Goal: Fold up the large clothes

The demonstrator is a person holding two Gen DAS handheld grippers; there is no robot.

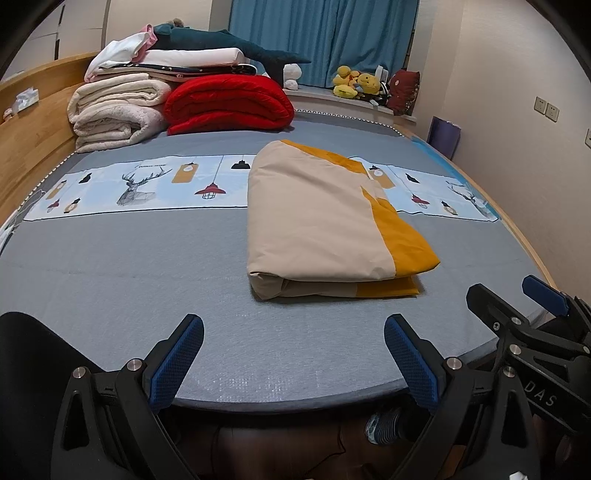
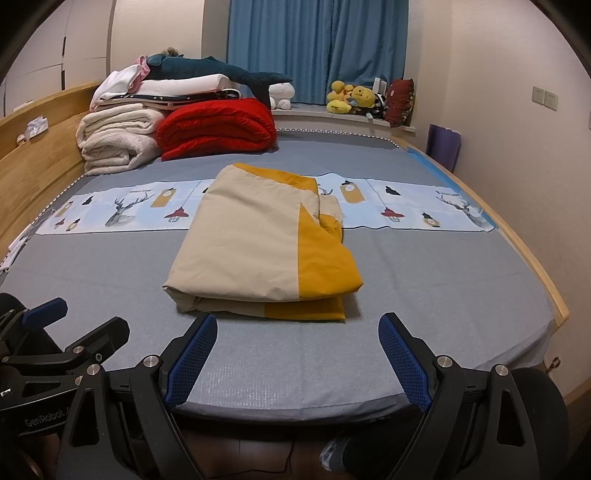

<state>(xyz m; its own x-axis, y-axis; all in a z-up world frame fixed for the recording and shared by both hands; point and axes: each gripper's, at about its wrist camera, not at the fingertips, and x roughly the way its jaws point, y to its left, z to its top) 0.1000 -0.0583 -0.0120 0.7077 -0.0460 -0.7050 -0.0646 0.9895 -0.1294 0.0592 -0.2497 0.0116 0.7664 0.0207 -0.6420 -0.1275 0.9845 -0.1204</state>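
Note:
A beige and mustard-yellow cloth (image 1: pixel 325 221) lies folded into a thick rectangular bundle on the grey bed (image 1: pixel 147 280); it also shows in the right wrist view (image 2: pixel 258 251). My left gripper (image 1: pixel 293 332) is open and empty, held over the bed's near edge, short of the bundle and a little to its left. My right gripper (image 2: pixel 297 328) is open and empty, just in front of the bundle's near folded edge. The right gripper also shows at the right of the left wrist view (image 1: pixel 517 306), and the left gripper at the left of the right wrist view (image 2: pixel 74 325).
Folded white blankets (image 1: pixel 114 110) and a red quilt (image 1: pixel 229 103) are stacked at the bed's far left by the wooden headboard (image 1: pixel 33 133). A printed strip with deer and lamps (image 1: pixel 129 184) crosses the bed. Plush toys (image 1: pixel 354 85) sit on the window ledge before blue curtains (image 1: pixel 321 33).

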